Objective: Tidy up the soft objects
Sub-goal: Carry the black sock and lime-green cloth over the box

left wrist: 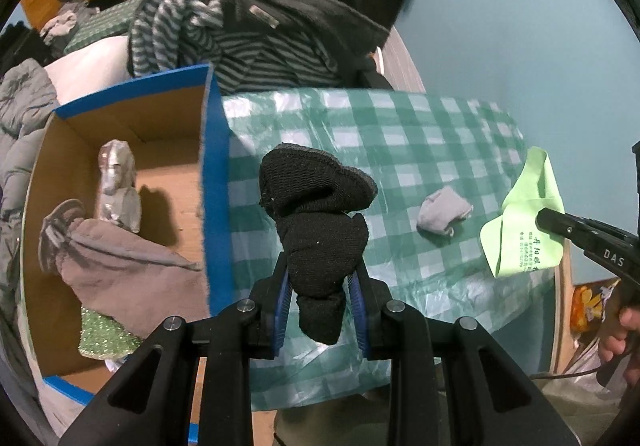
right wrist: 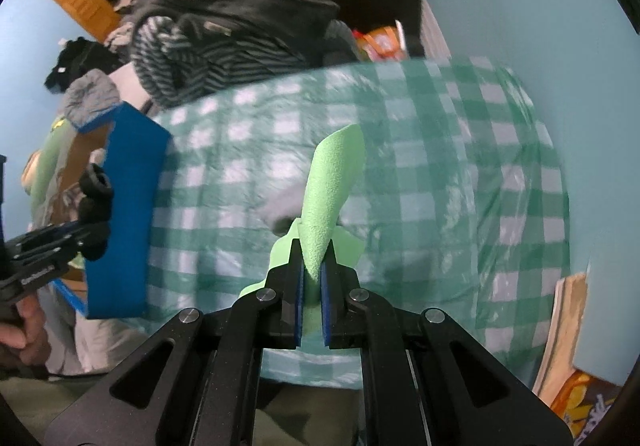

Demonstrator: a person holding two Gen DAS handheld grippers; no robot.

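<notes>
Left tongs (left wrist: 320, 286) clamped black sock (left wrist: 316, 214), right tongs (right wrist: 314, 270) green cloth (right wrist: 332, 186) — box (left wrist: 214, 174) left held several; grey sock (left wrist: 442, 214) remained ahead.

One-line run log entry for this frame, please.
left tool: shut on black sock | right tool: shut on green cloth | grey sock: on table | box: partly filled

Box (left wrist: 212, 182) open-topped at table's left; its tall blue wall blocks sideways entry. Checked tablecloth (left wrist: 400, 134) mostly bare; grey sock (left wrist: 442, 214) lies right of centre.
</notes>
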